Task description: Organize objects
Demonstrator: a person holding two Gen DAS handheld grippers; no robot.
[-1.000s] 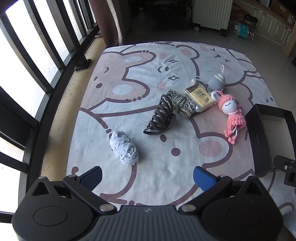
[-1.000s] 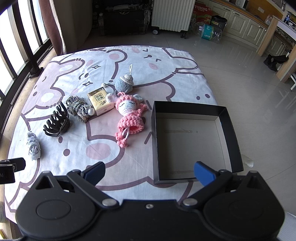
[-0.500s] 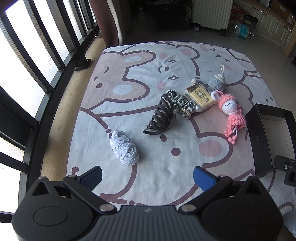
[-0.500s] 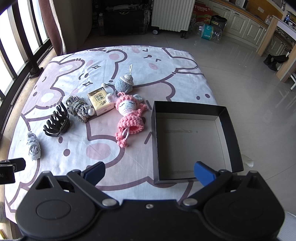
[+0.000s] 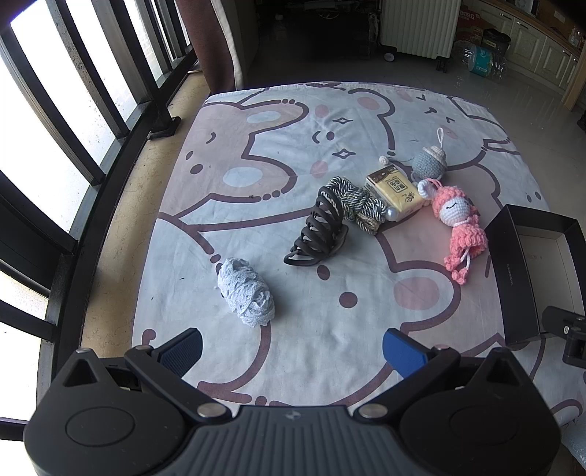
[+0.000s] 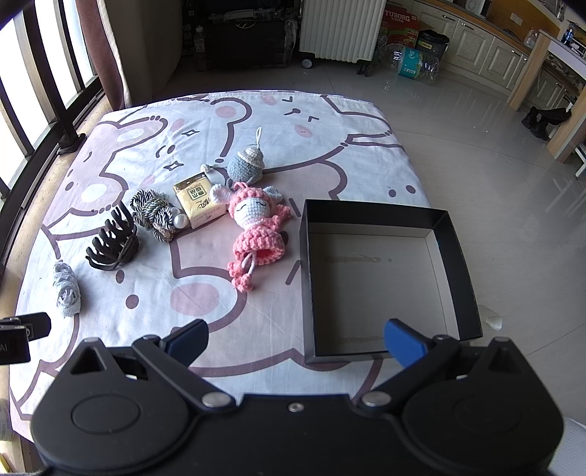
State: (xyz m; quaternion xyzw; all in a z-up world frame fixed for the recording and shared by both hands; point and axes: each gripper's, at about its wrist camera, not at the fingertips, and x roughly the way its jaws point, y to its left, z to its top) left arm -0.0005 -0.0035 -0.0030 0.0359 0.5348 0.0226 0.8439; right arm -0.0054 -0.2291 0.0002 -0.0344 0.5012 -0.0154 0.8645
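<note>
On a bear-print cloth lie a pale blue lace bundle (image 5: 244,293) (image 6: 66,289), a black hair claw (image 5: 319,232) (image 6: 114,241), a striped rope knot (image 5: 357,205) (image 6: 153,211), a yellow tissue pack (image 5: 395,192) (image 6: 199,199), a grey crochet charm (image 5: 429,163) (image 6: 246,165) and a pink crochet doll (image 5: 459,229) (image 6: 256,230). An empty black box (image 6: 381,282) (image 5: 512,278) sits at the right. My left gripper (image 5: 291,348) hovers open just short of the lace bundle. My right gripper (image 6: 295,338) hangs open over the box's near left corner. Neither holds anything.
Black window railings (image 5: 73,121) run along the left side. A white radiator (image 6: 338,29), water bottles (image 6: 414,62) and cabinets (image 6: 487,55) stand on the tiled floor beyond the cloth. The cloth's right edge drops to the floor past the box.
</note>
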